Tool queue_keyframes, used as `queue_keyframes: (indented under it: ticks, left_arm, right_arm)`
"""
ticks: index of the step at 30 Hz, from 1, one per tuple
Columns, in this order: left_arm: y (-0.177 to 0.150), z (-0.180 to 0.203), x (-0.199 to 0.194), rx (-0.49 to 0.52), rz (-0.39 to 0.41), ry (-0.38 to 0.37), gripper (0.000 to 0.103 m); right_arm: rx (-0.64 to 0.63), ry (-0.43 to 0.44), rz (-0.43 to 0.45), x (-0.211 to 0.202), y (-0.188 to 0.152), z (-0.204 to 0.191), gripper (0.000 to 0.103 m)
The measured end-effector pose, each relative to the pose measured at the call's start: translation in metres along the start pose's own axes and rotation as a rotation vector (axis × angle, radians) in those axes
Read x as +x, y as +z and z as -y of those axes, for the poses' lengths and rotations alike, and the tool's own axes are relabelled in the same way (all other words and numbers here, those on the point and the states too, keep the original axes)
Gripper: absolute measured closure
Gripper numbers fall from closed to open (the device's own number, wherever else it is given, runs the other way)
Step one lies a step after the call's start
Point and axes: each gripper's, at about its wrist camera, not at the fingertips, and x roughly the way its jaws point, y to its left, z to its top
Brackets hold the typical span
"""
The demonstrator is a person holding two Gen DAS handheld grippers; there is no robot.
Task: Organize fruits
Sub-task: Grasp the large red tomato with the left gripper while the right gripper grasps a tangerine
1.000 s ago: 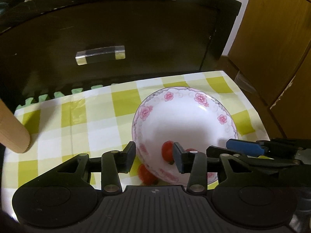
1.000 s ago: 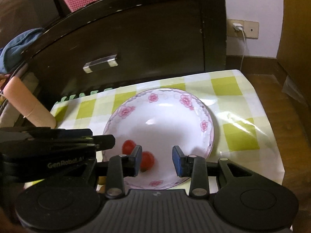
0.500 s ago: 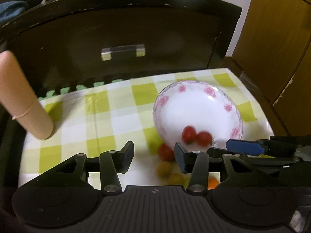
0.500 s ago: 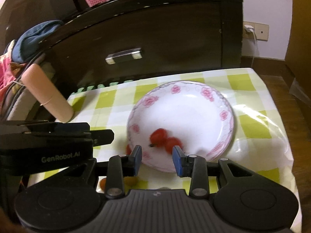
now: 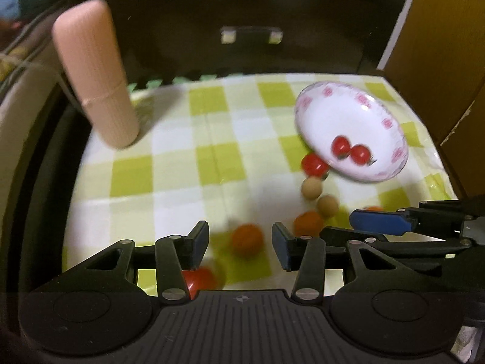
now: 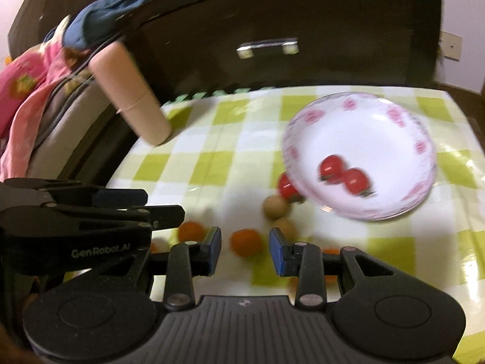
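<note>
A white bowl with pink flowers [image 5: 306, 100] [image 6: 363, 95] holds two red cherry tomatoes [image 5: 341, 145] [image 6: 332, 165]. A third tomato [image 5: 313, 163] lies against its near rim. Two tan round fruits [image 5: 312, 186] [image 6: 274, 206] and several small orange fruits [image 5: 307, 223] [image 6: 191, 232] lie loose on the checked cloth. My left gripper [image 5: 241, 245] hovers open over one orange fruit [image 5: 247, 239]. My right gripper [image 6: 245, 251] stands beside it with a narrow gap, nothing pressed, an orange fruit [image 6: 245, 241] showing between its fingers. Both views are blurred.
A pink ribbed cylinder [image 5: 94, 69] [image 6: 130, 91] leans at the cloth's far left corner. A dark cabinet with a drawer handle [image 5: 251, 35] stands behind the table. Clothes [image 6: 33, 85] are piled at the left. Another red tomato [image 5: 200, 277] lies under my left finger.
Both grippers have drawn back and leftward from the bowl, which now sits at the right. The loose fruits on the cloth have come into view under the fingers.
</note>
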Motion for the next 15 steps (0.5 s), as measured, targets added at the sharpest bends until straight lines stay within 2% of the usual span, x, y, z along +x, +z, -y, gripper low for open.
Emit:
queue_keyframes:
  ticks: [6, 11, 15]
  left_arm:
    - [-0.011, -0.007, 0.0, -0.014, -0.014, 0.019, 0.044]
    - [-0.019, -0.014, 0.004, -0.066, -0.022, 0.055, 0.042]
    - [-0.026, -0.021, 0.014, -0.116, -0.057, 0.081, 0.041]
  right_arm:
    - [-0.011, 0.015, -0.023, 0.005, -0.01, -0.012, 0.07]
    - [-0.01, 0.016, -0.035, 0.007, -0.013, -0.011, 0.069]
    - [-0.008, 0.017, -0.037, 0.008, -0.012, -0.009, 0.069]
